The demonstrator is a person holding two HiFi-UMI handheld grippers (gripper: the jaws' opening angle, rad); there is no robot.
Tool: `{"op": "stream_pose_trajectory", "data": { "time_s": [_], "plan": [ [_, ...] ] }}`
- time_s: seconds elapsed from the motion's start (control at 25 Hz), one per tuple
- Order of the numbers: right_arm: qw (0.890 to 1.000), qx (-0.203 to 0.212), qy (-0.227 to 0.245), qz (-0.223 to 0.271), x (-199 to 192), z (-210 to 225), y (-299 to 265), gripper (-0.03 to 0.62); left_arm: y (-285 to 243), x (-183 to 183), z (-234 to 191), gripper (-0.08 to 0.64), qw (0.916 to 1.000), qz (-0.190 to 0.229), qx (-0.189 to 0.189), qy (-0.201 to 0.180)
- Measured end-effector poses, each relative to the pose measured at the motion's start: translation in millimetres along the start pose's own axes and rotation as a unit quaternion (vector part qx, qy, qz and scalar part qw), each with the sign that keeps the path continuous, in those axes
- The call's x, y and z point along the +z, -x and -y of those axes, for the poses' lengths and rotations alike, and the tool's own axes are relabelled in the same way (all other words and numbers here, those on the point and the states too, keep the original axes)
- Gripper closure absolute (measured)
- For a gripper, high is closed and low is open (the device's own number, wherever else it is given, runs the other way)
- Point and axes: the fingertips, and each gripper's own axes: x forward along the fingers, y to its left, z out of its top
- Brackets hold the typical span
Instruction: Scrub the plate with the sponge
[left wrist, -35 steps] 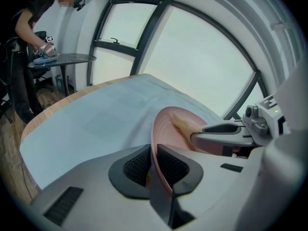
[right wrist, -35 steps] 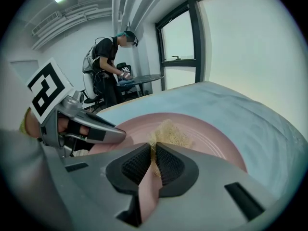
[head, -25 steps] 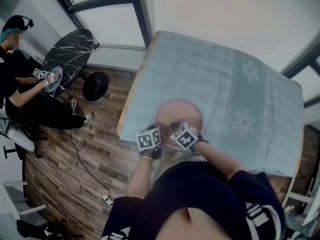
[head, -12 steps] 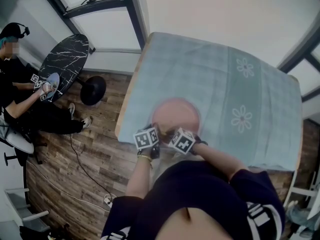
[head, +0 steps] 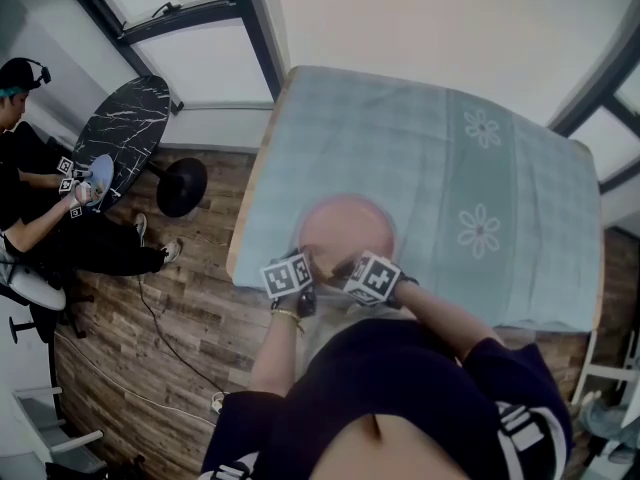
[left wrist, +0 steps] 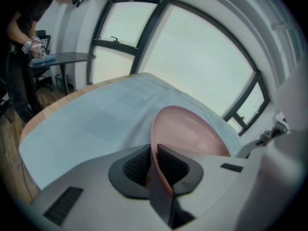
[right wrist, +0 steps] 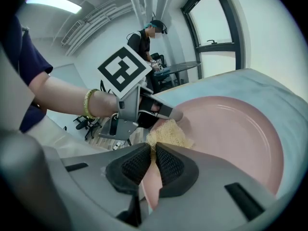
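Note:
A pink plate (head: pixel 345 228) lies near the front left edge of the cloth-covered table (head: pixel 430 148). My left gripper (left wrist: pixel 154 163) is shut on the plate's (left wrist: pixel 192 134) near rim, which runs between its pads. My right gripper (right wrist: pixel 153 163) is shut on a yellow sponge (right wrist: pixel 168 134) that rests on the plate's (right wrist: pixel 231 134) inner face close to the left gripper's (right wrist: pixel 144 112) jaws. In the head view both grippers, left (head: pixel 300 268) and right (head: pixel 345 266), meet at the plate's near edge.
The table wears a pale blue-green cloth with flower prints (head: pixel 478 230). A second person (head: pixel 30 158) sits at a black marble side table (head: pixel 125 133) at the far left. Wood floor with a cable (head: pixel 170 338) lies left of the table.
My right gripper has slid across the plate's near edge with the sponge and turned a little. The left gripper has kept its hold in place.

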Motion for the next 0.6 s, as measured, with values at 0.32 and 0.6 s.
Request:
{"op": "stream_pose_trajectory", "data": {
  "time_s": [0.32, 0.6],
  "plan": [
    [0.994, -0.046, -0.058, 0.082, 12.7, 28.4, 51.4, 0.555, 0.2, -1.4, -1.3, 0.509, 1.0000, -0.003, 0.002, 0.001],
    [0.980, -0.150, -0.062, 0.113, 21.2, 78.6, 84.2, 0.555, 0.0, -0.2, -0.9, 0.509, 1.0000, -0.003, 0.003, 0.000]
  ]
}}
